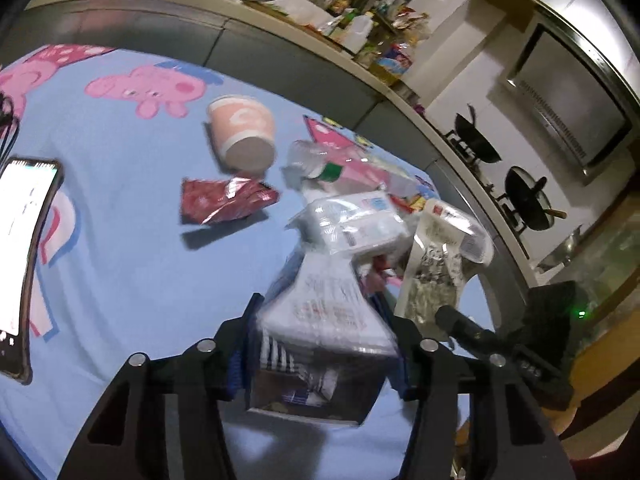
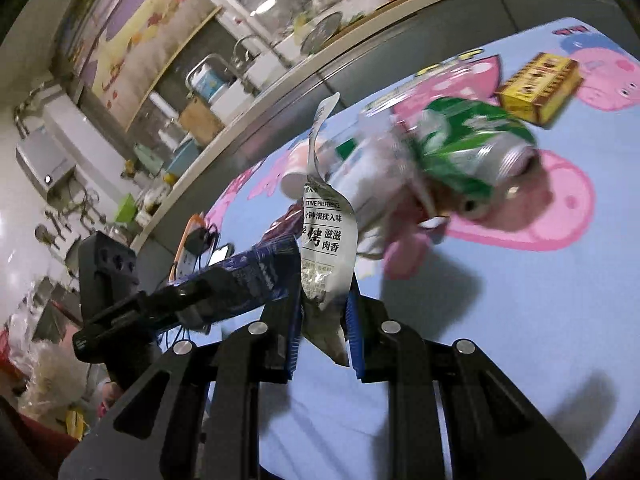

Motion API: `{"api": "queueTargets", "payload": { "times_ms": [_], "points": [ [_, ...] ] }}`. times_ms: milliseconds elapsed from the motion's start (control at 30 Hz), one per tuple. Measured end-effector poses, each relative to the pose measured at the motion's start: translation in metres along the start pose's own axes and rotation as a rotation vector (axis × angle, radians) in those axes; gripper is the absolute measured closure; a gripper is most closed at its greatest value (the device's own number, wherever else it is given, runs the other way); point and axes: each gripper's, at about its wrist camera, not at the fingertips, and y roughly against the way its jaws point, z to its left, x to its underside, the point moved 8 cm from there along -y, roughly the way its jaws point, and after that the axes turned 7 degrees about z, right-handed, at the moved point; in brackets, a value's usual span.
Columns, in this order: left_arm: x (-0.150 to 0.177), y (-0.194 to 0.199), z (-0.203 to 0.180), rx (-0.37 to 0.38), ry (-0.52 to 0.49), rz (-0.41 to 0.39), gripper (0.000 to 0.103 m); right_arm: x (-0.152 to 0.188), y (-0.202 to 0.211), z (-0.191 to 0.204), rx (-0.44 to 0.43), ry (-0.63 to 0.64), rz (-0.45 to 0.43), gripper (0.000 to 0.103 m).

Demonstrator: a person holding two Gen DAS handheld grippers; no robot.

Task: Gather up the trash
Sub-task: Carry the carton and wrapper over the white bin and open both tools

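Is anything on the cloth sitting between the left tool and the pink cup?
Yes. The left tool is already clamped on a pack, which fills its front. Beyond that, a red wrapper lies on the blue cloth just short of the tipped pink cup.

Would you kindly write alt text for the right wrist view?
The right hand-held gripper pinches a white snack wrapper above a blue cartoon tablecloth. Beyond it lie a crushed green can and a yellow box.
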Motion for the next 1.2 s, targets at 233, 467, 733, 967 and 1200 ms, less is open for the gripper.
{"api": "queueTargets", "payload": {
  "times_ms": [233,467,733,967,1200],
  "points": [
    [-0.009,-0.023,-0.041,-0.012,-0.097,0.036,0.052,0.002,0.015,-0.040,0.023,-0.083,-0.028,0.084],
    [-0.012,-0.053,-0.092,0.013,-0.189,0.093,0.053,0.005,0.050,-0.068,0.023,-0.112,-0.100,0.084],
    [-0.020,-0.114,-0.193,0.067,-0.355,0.172,0.052,0.001,0.119,-0.137,0.074,-0.217,-0.255,0.084],
    [-0.026,-0.194,-0.307,0.146,-0.483,0.261,0.052,-0.004,0.200,-0.215,0.172,-0.320,-0.407,0.084],
    [-0.028,-0.268,-0.418,0.215,-0.600,0.293,0.052,-0.007,0.280,-0.310,0.277,-0.459,-0.520,0.084]
  ]
}}
